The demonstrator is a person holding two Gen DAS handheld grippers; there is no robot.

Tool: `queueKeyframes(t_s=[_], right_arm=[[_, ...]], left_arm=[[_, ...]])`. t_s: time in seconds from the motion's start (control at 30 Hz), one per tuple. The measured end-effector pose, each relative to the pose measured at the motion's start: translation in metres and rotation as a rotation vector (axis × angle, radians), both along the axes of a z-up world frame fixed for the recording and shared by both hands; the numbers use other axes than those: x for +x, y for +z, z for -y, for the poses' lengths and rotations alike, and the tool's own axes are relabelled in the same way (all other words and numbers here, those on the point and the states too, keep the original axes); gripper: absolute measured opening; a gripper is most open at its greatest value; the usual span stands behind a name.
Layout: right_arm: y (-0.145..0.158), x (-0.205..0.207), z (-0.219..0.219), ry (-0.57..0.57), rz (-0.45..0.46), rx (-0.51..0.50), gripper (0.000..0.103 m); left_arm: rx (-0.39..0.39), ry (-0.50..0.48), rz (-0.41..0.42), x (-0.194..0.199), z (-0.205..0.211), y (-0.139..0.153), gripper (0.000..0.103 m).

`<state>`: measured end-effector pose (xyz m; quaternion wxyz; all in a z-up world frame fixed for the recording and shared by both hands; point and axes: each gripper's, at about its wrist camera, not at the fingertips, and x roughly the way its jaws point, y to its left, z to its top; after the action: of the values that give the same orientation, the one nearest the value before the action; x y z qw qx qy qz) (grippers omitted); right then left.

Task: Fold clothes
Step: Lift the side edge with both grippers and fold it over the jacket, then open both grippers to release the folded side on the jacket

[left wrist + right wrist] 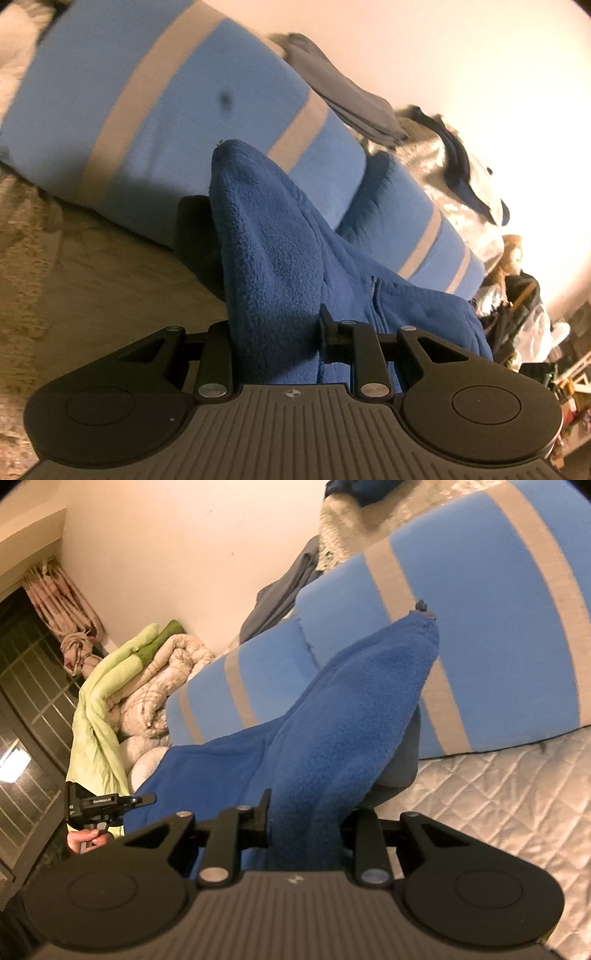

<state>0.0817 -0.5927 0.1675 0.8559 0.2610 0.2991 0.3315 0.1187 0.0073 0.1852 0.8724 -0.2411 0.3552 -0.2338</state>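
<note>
left gripper (275, 332) clamped on blue fleece (280, 258) | right gripper (306, 812) likewise — fleece lifted between both, over the bed (498, 805) edge | step: mid-carry, judged | next: lay flat — keep tension

one blue fleece (280, 236), two striped pillows (155, 110) (light blue)

Left tool (275, 332): jaws drawn together on a fold of blue fleece (273, 251), which rises between the fingers (192, 236) and hides most of them. Right tool (306, 823): jaws likewise clamped on the fleece, cloth bunched between them. In the right wrist view, the person's left hand (86, 840) grips the left tool's handle at lower left.
</note>
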Motion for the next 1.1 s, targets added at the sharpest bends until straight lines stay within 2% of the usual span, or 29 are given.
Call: queueKeyframes(t_s=[0.4,0.7,0.8,0.87,0.9,0.93,1.0,1.07,1.1], right_arm=[[-0.004,0.017,-0.076,0.084,-0.001,0.024,0.025],[-0.008,0.027,-0.135,0.148,-0.007,0.057,0.025],[-0.010,0.031,-0.153,0.163,-0.013,0.064,0.025],[-0.011,0.034,-0.168,0.136,-0.037,-0.004,0.041],[-0.012,0.036,-0.179,0.088,-0.038,-0.118,0.075],[-0.012,0.037,-0.191,0.035,-0.024,-0.246,0.103],[-0.015,0.036,-0.210,-0.080,0.021,-0.478,0.103],[-0.020,0.036,-0.217,-0.117,0.024,-0.576,0.103],[-0.023,0.034,-0.217,-0.120,0.027,-0.590,0.103]], left_arm=[[0.034,0.132,0.008,-0.015,-0.070,0.010,0.024],[0.112,0.197,0.040,-0.024,-0.111,0.032,0.023],[0.181,0.201,0.068,-0.021,-0.119,0.042,0.025],[0.313,0.239,0.113,-0.012,-0.116,0.042,0.033],[0.385,0.275,0.127,-0.007,-0.113,0.040,0.041],[0.472,0.334,0.109,0.002,-0.109,0.033,0.047],[0.642,0.447,0.077,0.018,-0.102,0.019,0.052],[0.743,0.502,0.119,0.021,-0.094,0.010,0.063],[0.787,0.522,0.139,0.023,-0.090,0.005,0.067]])
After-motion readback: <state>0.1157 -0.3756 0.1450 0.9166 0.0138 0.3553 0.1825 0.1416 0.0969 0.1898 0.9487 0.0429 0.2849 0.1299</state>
